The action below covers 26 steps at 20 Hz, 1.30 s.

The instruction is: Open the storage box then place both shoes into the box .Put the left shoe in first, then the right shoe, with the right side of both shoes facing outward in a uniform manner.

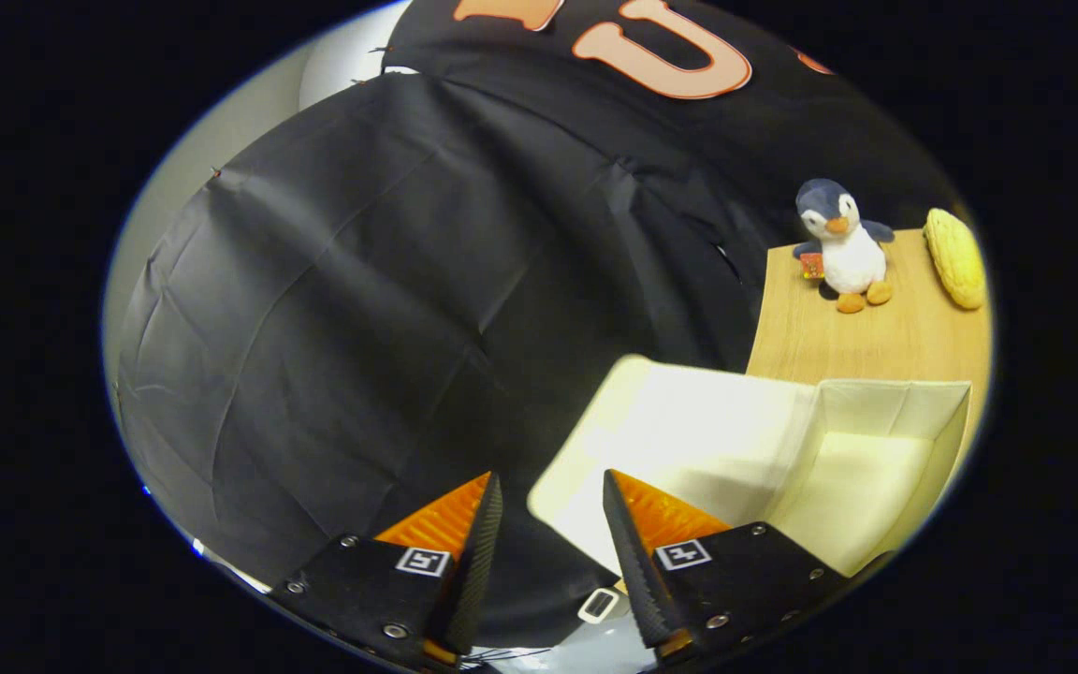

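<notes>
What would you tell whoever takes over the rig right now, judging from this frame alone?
Hand-held gripper: open, nothing between its fingers, which straddle the near corner of the raised lid.
White rectangular storage box: on the light wooden table, lid swung up, inside bare.
Beyond the box: a plush penguin toy and a yellow corn-shaped toy.
Done: box opened.
Left: put in the left shoe, then the right, right sides outward.

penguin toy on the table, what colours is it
Dark blue and white, with orange beak and feet; penguin toy shows best in the gripper view.
</notes>
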Tool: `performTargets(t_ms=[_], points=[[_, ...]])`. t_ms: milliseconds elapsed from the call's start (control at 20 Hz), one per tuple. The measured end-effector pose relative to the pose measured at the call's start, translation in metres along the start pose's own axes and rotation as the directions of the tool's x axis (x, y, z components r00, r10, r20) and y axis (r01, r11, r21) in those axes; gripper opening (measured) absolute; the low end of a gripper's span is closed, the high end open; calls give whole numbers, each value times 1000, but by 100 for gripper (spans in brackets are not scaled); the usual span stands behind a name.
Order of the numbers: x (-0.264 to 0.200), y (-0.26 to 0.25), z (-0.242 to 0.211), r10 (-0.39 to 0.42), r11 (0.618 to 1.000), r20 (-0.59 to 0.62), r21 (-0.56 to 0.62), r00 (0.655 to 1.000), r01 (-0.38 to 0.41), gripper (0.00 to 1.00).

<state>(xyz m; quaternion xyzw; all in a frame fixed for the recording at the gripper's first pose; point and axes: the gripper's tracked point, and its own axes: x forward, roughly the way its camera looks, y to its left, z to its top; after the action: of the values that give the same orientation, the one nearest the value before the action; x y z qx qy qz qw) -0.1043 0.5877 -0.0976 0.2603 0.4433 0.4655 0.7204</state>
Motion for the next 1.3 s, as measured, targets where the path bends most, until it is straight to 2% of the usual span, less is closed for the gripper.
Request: performTargets(t_ms=[50, 150, 350, 600, 800, 1100, 1200, 1300], points=[[-10, -9, 2, -23, 999, 10, -26, 1000, 24, 74], [-36, -34, 9, -80, 994, 48, -65, 996, 83, 86], [-101, -97, 19, -225, 960, 136, -138, 965, 244, 96], [-176, -190, 7, -424, 870, 192, -186, 885, 457, 97], [-225, -271, -27, -591, 764, 168, -197, 789, 614, 97], [-279, -352, -109, -710, 689, 42, -163, 703, 706, 96], [-292, -373, -129, -747, 653, 12, -170, 664, 738, 94], [-296, -385, -146, -757, 645, -11, -169, 653, 745, 91]])
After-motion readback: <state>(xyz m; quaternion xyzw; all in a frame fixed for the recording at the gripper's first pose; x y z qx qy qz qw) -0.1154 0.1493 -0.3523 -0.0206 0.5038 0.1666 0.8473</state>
